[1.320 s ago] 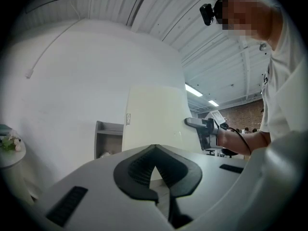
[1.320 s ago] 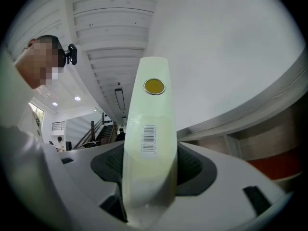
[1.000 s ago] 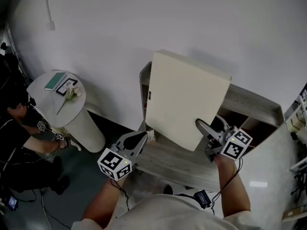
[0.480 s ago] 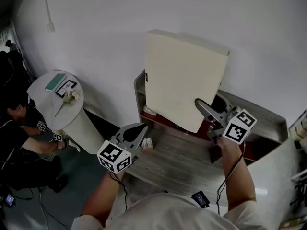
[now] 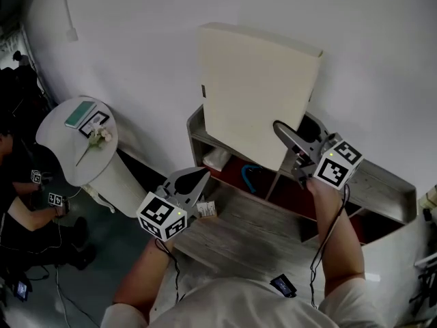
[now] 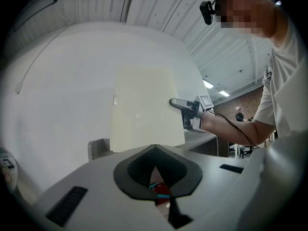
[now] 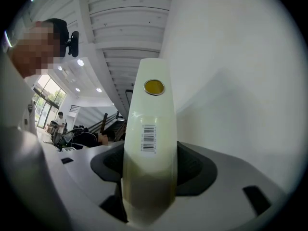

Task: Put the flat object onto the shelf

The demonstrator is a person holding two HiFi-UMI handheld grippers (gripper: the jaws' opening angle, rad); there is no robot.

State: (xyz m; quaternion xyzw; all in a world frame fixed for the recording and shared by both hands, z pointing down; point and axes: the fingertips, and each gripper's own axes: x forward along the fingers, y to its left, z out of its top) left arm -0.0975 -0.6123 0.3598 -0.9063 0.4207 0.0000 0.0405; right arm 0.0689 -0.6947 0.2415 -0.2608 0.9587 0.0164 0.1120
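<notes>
Shelf (image 5: pixel 382 181) of grey wood against a plain white wall (image 5: pixel 136 33), with the cream flat object (image 5: pixel 256 91) raised above it.
The right gripper (image 5: pixel 285 134) is clamped on the flat object's lower edge, where a barcode label (image 7: pixel 149 138) and a yellow dot (image 7: pixel 154 86) show; the panel stands nearly upright in the air and hides part of the shelf top. The left gripper (image 5: pixel 194 178) hangs low by the shelf's left end, jaws together on nothing. A blue thing (image 5: pixel 251 178) lies in a red-lined compartment. At left, a round white table (image 5: pixel 61 149) carries a green book (image 5: pixel 80 113) and a flower (image 5: pixel 99 137).

place: open industrial hall | ribbed ceiling (image 6: pixel 159 8) | strip lights (image 6: pixel 208 84) | brick wall (image 6: pixel 251 96) | staircase (image 7: pixel 111 123)
</notes>
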